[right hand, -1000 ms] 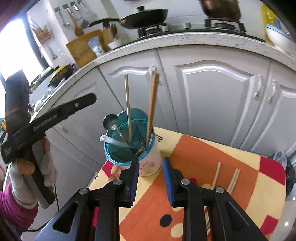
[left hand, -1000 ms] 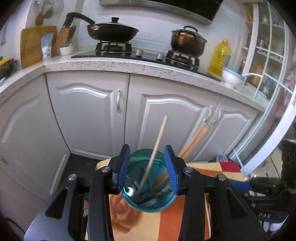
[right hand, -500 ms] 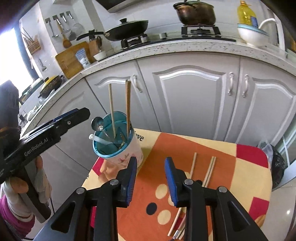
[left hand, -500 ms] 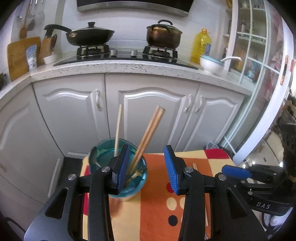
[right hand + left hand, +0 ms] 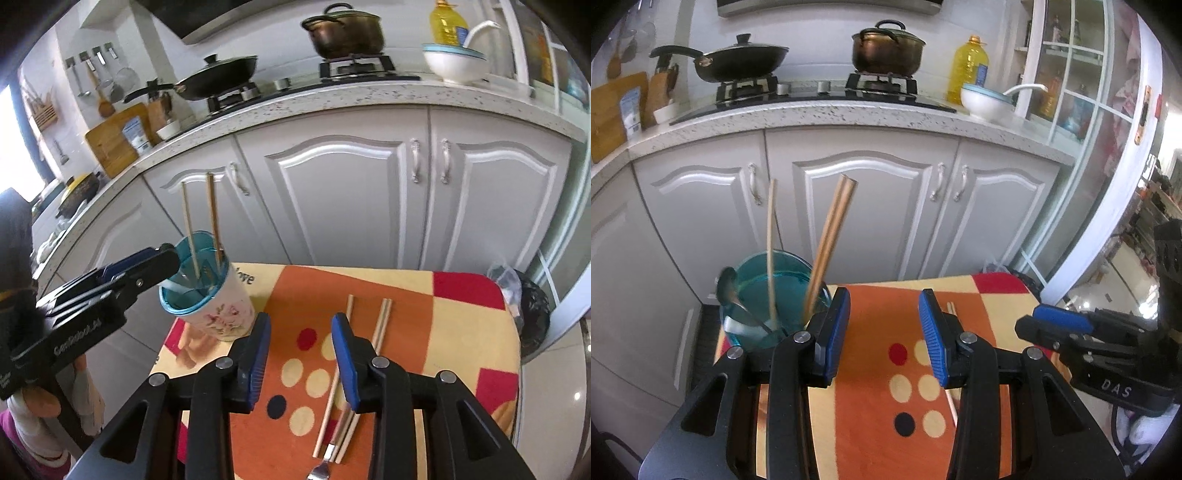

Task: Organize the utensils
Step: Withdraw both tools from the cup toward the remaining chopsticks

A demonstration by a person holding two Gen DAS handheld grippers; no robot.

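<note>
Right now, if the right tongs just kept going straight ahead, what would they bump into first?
Probably the orange patterned tablecloth: the right tongs stand open and empty above it, with the loose chopsticks just right of that line. Depth is unclear.

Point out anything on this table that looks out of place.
Several chopsticks and a fork lie loose on the tablecloth, outside the utensil cup, which already holds chopsticks and spoons. Nothing looks spilled or broken.
</note>
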